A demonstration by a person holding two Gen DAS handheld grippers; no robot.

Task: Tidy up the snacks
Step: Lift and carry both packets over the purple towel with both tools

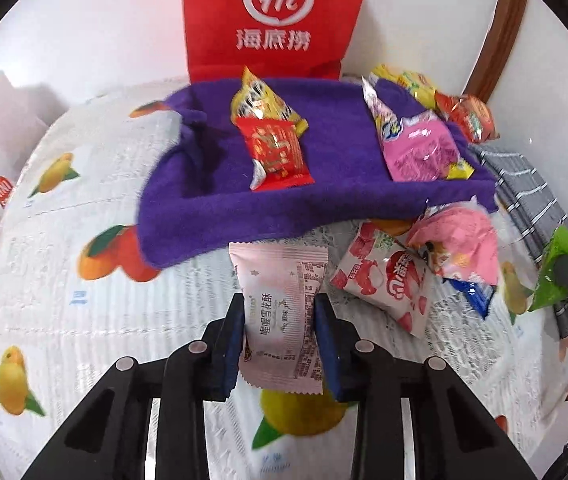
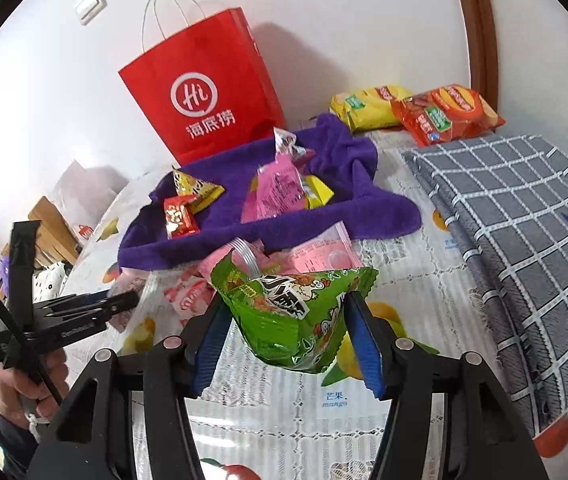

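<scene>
Your left gripper [image 1: 277, 320]: jaws closed partway on pale pink foil snack packet [image 1: 279, 316], held upright above fruit-print tablecloth [image 1: 83, 320], near edge of purple fleece towel [image 1: 211, 184]. Your right gripper [image 2: 290, 320]: jaws pinching crinkly green snack bag [image 2: 296, 312] from both sides, lifted off cloth. On towel: red candy wrapper [image 1: 277, 152] against yellow pouch [image 1: 259, 102] left, pink packet [image 1: 420, 152] right. Red-white strawberry packet [image 1: 384, 284] just right of your left gripper. Red paper bag [image 2: 203, 92] stands far behind towel; grey checked cloth [image 2: 524, 232] right.
</scene>
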